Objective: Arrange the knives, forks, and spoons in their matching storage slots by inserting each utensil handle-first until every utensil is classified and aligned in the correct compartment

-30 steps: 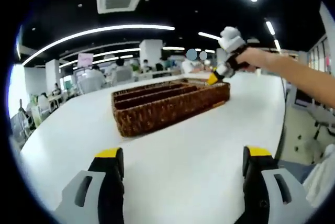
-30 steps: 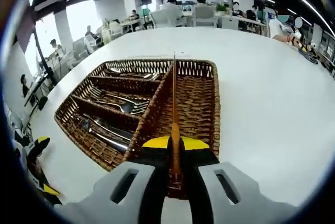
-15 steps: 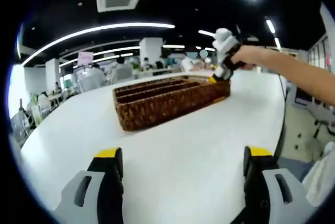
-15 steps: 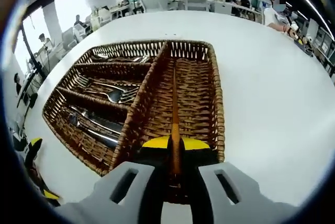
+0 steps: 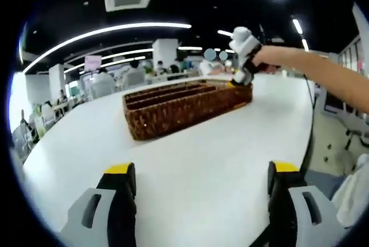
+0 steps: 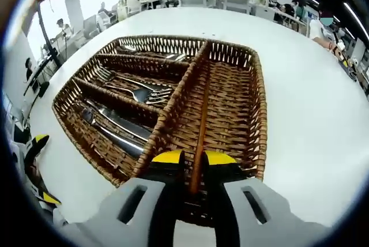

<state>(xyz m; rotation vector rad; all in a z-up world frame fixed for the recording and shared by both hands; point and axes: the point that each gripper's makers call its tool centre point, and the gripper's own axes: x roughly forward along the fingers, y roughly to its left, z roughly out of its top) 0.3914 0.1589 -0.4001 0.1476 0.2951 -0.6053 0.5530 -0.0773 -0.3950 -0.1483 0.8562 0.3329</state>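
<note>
A brown wicker basket [image 5: 184, 105] stands on the white table. My left gripper [image 5: 196, 183] hangs open in front of it, well short of it, with nothing between its jaws. My right gripper [image 6: 195, 157] is shut on a thin brown utensil [image 6: 202, 114] that points along the basket's long right compartment [image 6: 230, 103], just above it. Three side compartments hold spoons [image 6: 153, 55], forks [image 6: 135, 92] and knives [image 6: 112, 128]. In the left gripper view the right gripper [image 5: 239, 79] sits at the basket's far right end, held by a person's arm [image 5: 311, 68].
The white table [image 5: 202, 154] spreads wide around the basket, and its edge curves down on the right. An office with desks, chairs and seated people lies beyond. My left gripper's yellow-tipped jaws show at the lower left of the right gripper view.
My right gripper has come down with the brown utensil toward the long compartment at the basket's end. The left gripper has stayed open and nearly still.
</note>
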